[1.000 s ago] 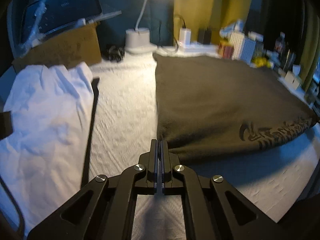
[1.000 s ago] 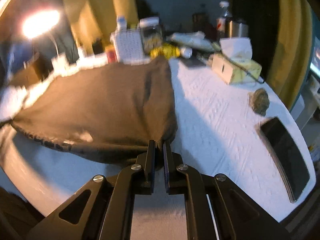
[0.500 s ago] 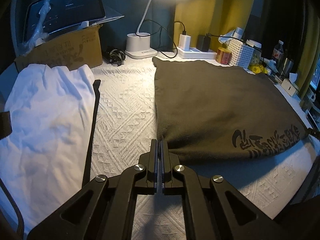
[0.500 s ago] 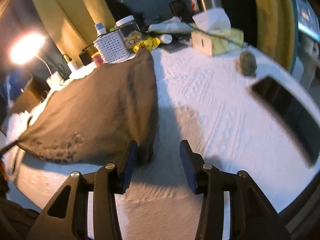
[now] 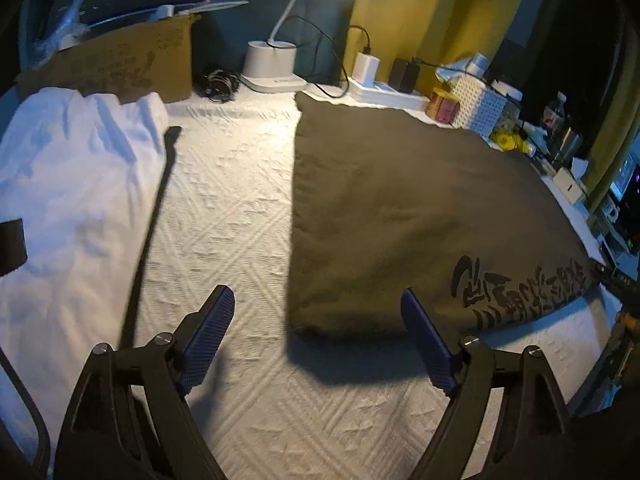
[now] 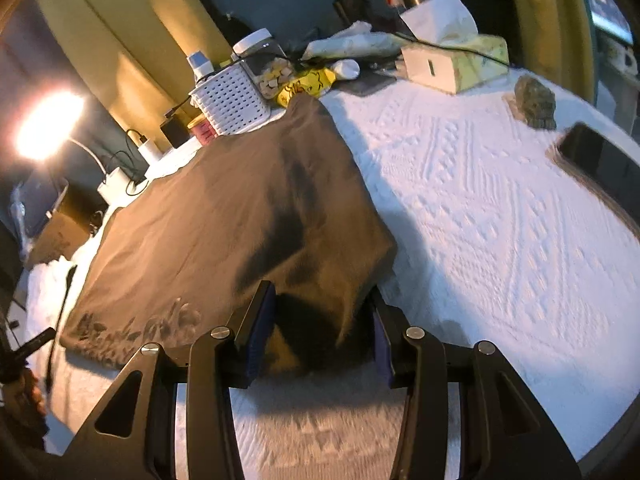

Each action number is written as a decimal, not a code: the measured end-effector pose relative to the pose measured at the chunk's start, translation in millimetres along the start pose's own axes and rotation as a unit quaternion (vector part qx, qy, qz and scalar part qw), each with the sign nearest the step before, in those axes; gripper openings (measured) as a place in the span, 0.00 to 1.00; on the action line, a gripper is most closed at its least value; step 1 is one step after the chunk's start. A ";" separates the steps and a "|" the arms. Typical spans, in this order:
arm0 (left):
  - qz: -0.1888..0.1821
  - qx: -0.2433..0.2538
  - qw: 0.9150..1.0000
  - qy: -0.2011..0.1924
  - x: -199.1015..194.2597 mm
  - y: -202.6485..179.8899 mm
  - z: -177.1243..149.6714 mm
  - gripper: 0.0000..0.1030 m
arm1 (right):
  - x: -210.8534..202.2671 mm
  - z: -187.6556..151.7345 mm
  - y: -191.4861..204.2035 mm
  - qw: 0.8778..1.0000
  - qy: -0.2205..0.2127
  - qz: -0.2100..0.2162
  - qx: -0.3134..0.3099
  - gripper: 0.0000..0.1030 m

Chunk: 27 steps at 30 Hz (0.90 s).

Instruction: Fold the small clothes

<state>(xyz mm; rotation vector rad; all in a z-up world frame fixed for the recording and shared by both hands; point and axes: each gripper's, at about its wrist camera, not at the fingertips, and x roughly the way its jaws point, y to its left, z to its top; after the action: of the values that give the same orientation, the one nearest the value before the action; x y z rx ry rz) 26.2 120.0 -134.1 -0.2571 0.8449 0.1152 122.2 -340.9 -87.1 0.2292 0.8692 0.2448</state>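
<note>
Two garments lie on the white bedcover (image 5: pixel 240 216): one dark brown printed shirt (image 5: pixel 400 208) and one white garment (image 5: pixel 68 184). Two grippers show, the left gripper (image 5: pixel 316 320) and the right gripper (image 6: pixel 320 308). Also counted: one lit lamp (image 5: pixel 272 68), one cardboard box (image 5: pixel 132 64), one white perforated basket (image 6: pixel 232 100), one tissue box (image 6: pixel 456 60), one dark phone (image 6: pixel 604 160).

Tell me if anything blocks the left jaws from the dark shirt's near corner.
Nothing visible does. The left gripper stands open, with only bare white bedspread between it and the dark shirt, whose near corner lies just ahead.
</note>
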 end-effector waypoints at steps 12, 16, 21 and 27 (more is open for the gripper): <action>-0.011 0.032 0.999 0.016 2.1 -6.4 -11.9 0.03 | -16.1 6.8 6.4 0.996 -0.003 -0.022 -0.083 0.04; -0.016 0.031 0.999 0.009 -11.6 -10.2 -17.6 0.03 | -23.6 5.0 7.1 0.994 -0.002 -0.038 -0.105 0.04; -0.024 0.038 0.999 0.011 -23.9 -17.7 -26.6 0.03 | -35.6 0.6 2.6 0.992 -0.001 -0.045 -0.114 0.04; -0.027 0.045 0.999 0.012 -33.8 -21.1 -35.8 0.03 | -44.3 -8.8 4.4 0.991 0.003 -0.054 -0.125 0.04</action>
<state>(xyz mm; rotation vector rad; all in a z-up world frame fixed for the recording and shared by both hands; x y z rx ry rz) -17.7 90.0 -127.7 -0.1980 0.8646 0.0237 87.4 -349.3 -59.2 -0.0514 0.8458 0.2510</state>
